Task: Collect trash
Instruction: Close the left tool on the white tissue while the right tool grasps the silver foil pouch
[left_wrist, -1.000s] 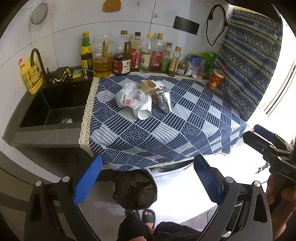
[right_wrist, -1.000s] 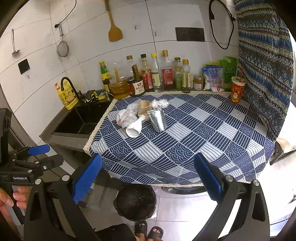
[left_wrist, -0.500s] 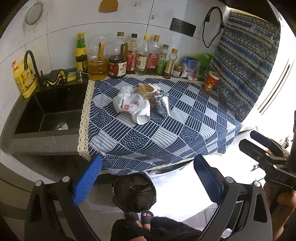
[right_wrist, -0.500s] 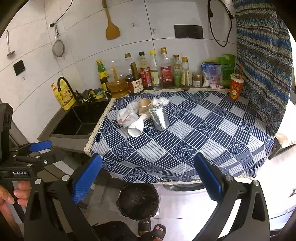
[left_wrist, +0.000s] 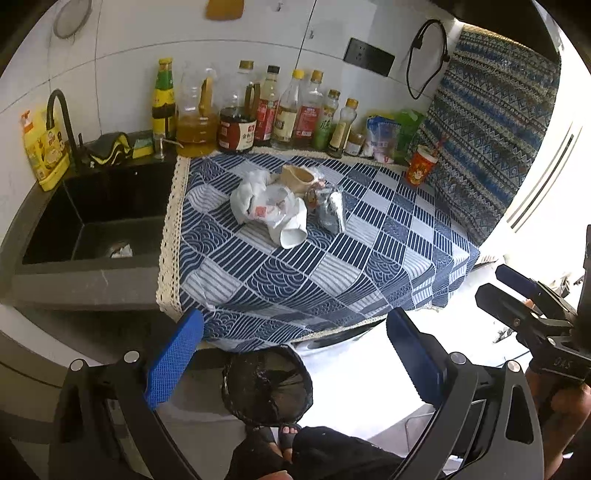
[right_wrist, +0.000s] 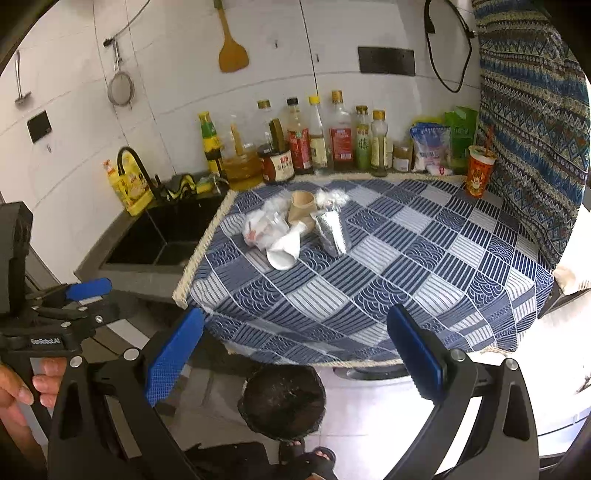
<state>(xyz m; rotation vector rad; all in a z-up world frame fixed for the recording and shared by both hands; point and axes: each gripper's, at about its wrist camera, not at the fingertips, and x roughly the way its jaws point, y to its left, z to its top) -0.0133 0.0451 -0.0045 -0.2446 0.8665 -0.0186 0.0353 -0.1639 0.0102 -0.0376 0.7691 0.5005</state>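
Crumpled white trash lay heaped far ahead of both grippers, jaws apart, empty. Only the right view showed a hanging spatula whole.

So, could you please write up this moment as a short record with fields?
setting: kitchen counter under a blue patterned cloth, black sink beside it
trash: white crumpled bag, white paper cup on its side, brown paper cup, foil pouch, clustered on the cloth
bin: black-lined trash bin on the floor below the counter edge
left tool: open, holding nothing
right tool: open, holding nothing
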